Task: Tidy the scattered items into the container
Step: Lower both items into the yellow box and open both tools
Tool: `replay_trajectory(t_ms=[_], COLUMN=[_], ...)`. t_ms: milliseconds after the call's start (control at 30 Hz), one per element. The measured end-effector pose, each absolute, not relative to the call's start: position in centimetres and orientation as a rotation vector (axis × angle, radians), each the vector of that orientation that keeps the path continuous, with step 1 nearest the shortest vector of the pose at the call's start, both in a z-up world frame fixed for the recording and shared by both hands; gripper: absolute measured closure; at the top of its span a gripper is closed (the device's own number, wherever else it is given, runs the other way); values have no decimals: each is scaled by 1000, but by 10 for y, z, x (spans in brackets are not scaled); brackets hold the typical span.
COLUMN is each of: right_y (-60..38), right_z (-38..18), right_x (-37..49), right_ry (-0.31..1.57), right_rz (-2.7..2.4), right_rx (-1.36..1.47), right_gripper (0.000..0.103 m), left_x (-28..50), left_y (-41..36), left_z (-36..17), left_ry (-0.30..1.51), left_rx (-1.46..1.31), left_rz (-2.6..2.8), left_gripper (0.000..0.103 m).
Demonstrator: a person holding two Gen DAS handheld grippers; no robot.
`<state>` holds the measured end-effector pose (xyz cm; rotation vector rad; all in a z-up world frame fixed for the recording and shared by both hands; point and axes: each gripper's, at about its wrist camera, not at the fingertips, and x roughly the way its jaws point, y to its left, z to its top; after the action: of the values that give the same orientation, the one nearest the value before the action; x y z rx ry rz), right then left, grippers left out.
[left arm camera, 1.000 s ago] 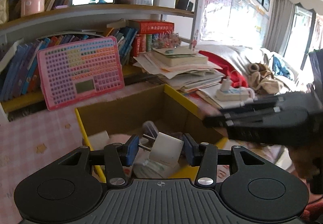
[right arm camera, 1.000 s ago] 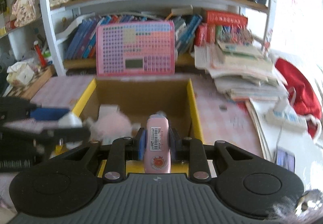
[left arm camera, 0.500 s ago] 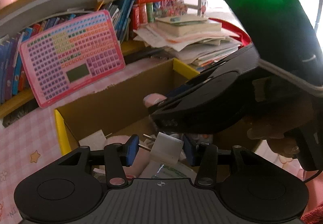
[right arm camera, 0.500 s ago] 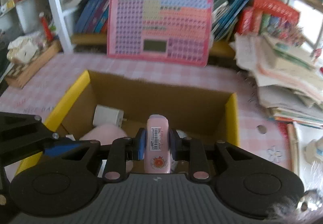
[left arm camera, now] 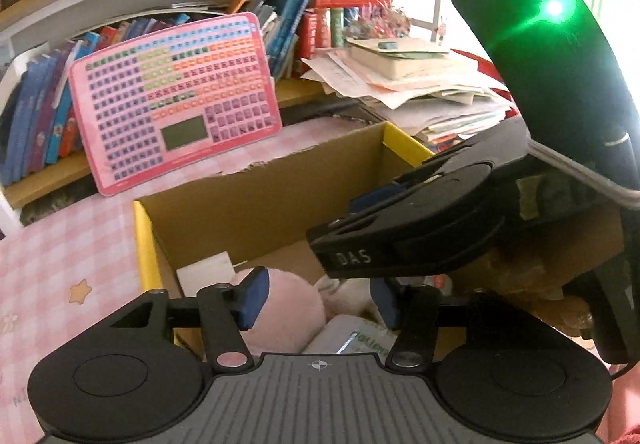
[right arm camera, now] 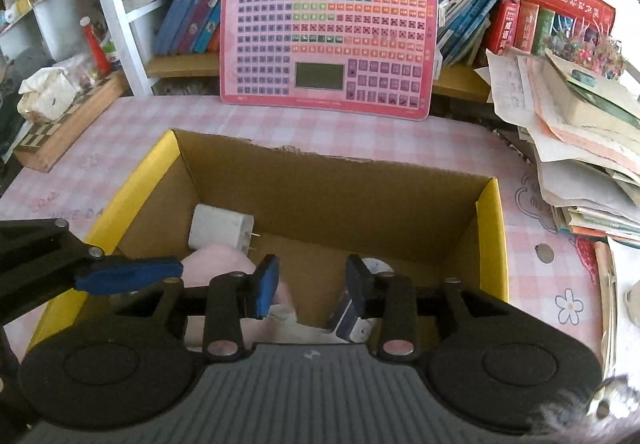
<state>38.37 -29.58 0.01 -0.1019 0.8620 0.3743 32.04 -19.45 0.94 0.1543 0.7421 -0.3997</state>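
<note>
Both grippers are hovering over the open cardboard box [right arm camera: 490, 211] with yellow side edges, which is sitting on the pink checked tablecloth [right arm camera: 132, 131].

The left gripper [left arm camera: 318, 298] is opening its jaws; the blue pads are standing apart with nothing pressed between them. Below the gap a pink plush toy [left arm camera: 288, 308] is lying in the box, with a packet printed in green [left arm camera: 352, 338] beside it.

The right gripper [right arm camera: 312, 286] is also opening its jaws, and its pads are gripping nothing. Under its right finger a small flat item [right arm camera: 350, 318] is lying tilted in the box; what it is and which way its long axis runs cannot be told.

A white charger plug [right arm camera: 220, 228] is resting in the box's far left corner, its long axis lying roughly across the box and its two prongs pointing right, toward the middle of the box.

A pink keyboard toy [right arm camera: 328, 43] is leaning upright against the bookshelf [right arm camera: 188, 63] behind the box, and a paper stack [right arm camera: 580, 147] is sitting to the right.
</note>
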Motion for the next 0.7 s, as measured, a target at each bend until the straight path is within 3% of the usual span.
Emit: replay_trajectory(t_ms=[67, 500, 700], right_y=[-295, -283, -273], right_z=[2, 35, 50], right_x=[381, 326, 290], right_ry=[859, 761, 706], right_rz=[372, 334, 338], right_rx=[-101, -98, -91], right_gripper=[68, 59, 56], left_x=[316, 262, 225], left_y=[-194, -169, -143], left_z=[13, 46, 53], left_ry=[730, 604, 566], left_rx=[148, 119, 109], left_rz=[-391, -383, -353], left_gripper=[39, 23, 22])
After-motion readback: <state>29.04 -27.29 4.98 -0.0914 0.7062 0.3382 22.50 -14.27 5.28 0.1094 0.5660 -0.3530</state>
